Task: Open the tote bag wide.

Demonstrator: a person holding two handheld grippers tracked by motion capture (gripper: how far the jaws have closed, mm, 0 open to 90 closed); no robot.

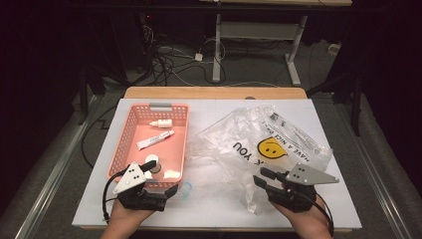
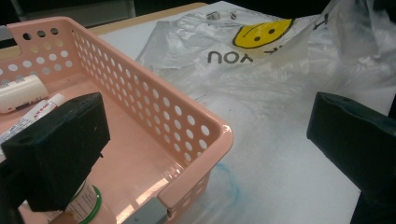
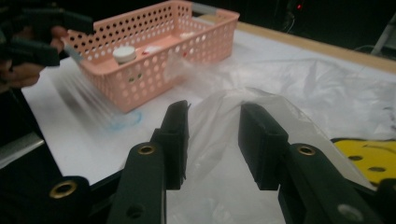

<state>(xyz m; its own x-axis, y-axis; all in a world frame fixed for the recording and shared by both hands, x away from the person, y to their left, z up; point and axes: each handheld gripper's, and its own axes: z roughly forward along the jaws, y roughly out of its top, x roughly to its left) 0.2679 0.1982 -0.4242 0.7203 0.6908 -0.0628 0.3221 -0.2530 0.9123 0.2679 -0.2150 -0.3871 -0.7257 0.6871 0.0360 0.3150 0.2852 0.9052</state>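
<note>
left gripper view alone shows left tongs (image 2: 205,154) straddling basket (image 2: 205,126) corner.

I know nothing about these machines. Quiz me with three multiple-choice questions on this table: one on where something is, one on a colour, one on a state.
1. Where is the white squeeze tube?
A. on the plastic bag
B. in the pink perforated plastic basket
C. on the floor

2. What colour is the smiley face on the clear crinkled plastic bag?
A. yellow
B. green
C. red

3. How do the right gripper jaws stand?
A. clamped on the basket rim
B. apart, with bag film between them
C. shut on a bottle

Answers: 1 B, the tube lies on the basket floor. 2 A, the face is yellow. 3 B, a gap shows between the pads.
</note>
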